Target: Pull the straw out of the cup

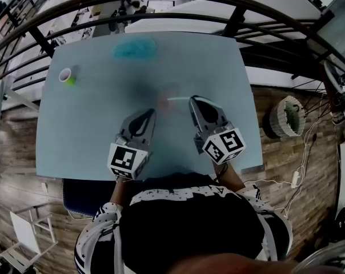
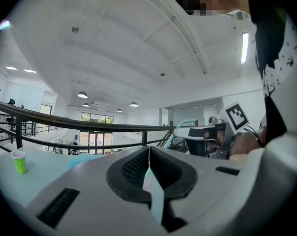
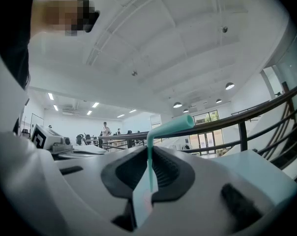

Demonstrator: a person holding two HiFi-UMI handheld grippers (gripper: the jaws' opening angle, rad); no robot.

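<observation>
My right gripper (image 1: pixel 192 99) (image 3: pixel 150 154) is shut on a teal bendy straw (image 3: pixel 168 127); the straw's bent top sticks out above the pads to the right. In the head view the straw (image 1: pixel 178 100) shows as a pale line left of the right fingertips, over a blurred pinkish cup (image 1: pixel 164 103) on the light-blue table (image 1: pixel 87 130). My left gripper (image 1: pixel 151 112) (image 2: pixel 148 154) hovers just left of that cup, its pads pressed together with nothing seen between them. Only a pinkish patch shows through the lower gap of each gripper.
A small green cup with a pink rim (image 1: pixel 67 76) (image 2: pixel 19 161) stands at the table's far left. A blue crumpled thing (image 1: pixel 135 49) lies at the far edge. A dark railing (image 1: pixel 241 10) runs behind the table. The person's torso fills the near side.
</observation>
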